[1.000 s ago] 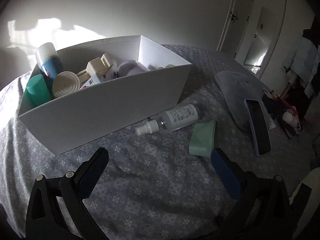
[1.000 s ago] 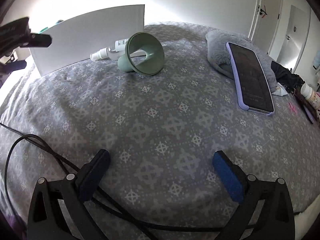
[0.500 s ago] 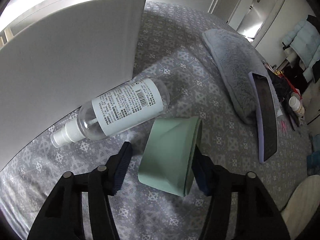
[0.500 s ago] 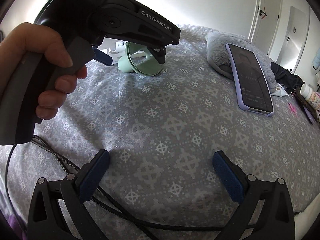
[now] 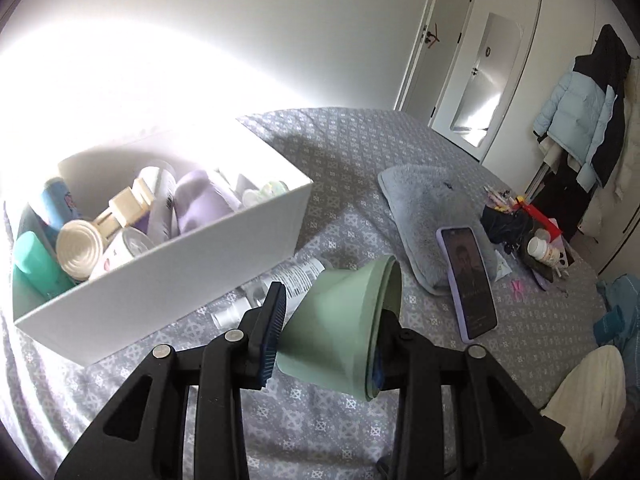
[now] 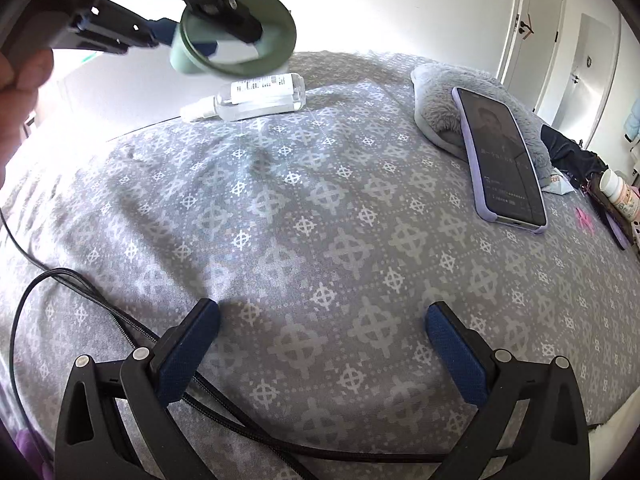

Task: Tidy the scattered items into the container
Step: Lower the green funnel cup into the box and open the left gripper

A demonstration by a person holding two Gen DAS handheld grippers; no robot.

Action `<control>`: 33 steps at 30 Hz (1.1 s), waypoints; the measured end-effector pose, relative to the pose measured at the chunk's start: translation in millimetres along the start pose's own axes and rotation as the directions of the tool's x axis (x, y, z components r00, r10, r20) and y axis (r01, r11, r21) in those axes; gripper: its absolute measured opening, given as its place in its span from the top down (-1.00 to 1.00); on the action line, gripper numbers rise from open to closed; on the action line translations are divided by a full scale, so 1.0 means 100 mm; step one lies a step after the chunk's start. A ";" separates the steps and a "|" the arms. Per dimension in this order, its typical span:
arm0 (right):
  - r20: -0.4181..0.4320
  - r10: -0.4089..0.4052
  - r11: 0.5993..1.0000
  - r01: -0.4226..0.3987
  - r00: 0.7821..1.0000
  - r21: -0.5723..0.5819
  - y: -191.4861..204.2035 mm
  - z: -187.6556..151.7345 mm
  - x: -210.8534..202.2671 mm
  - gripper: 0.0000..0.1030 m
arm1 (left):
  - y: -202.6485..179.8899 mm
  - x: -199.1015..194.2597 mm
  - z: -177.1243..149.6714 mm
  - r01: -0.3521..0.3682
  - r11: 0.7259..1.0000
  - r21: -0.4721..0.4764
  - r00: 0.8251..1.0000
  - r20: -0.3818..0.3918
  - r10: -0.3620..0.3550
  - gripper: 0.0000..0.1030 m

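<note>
A bed [image 6: 320, 220] in grey patterned cover carries a white box [image 5: 160, 288], a spray bottle [image 6: 256, 98] beside it, a plush cushion [image 5: 424, 200], a cable [image 6: 120, 320].

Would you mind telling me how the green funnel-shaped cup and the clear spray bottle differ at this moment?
The green funnel-shaped cup is clamped in the left gripper and lifted off the bedspread; the clear spray bottle lies on its side on the bedspread, untouched. The cup is opaque, plain and flared; the bottle is transparent, cylindrical and labelled, with a white spray head. Both are outside the white container.
</note>
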State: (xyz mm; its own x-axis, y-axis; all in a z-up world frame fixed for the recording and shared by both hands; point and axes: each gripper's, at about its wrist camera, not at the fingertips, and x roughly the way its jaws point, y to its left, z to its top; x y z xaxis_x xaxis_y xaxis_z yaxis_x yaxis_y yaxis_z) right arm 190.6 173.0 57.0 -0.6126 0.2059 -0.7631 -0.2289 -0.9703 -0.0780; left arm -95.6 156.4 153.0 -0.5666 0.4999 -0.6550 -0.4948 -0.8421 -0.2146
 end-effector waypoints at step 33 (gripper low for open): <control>0.000 -0.001 1.000 0.001 1.000 -0.001 -0.04 -0.01 -0.01 -1.00 | 1.05 -0.35 -0.38 -0.403 0.887 -0.227 0.898 0.086 0.430 -0.99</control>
State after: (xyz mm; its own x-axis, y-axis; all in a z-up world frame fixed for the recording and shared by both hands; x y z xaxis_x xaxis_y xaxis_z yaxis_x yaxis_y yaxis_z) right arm 193.3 176.9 57.7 -0.6128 0.2066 -0.7627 -0.2287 -0.9703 -0.0791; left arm -103.0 42.6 125.9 -0.7791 0.1041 -0.6182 -0.0608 -0.9940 -0.0908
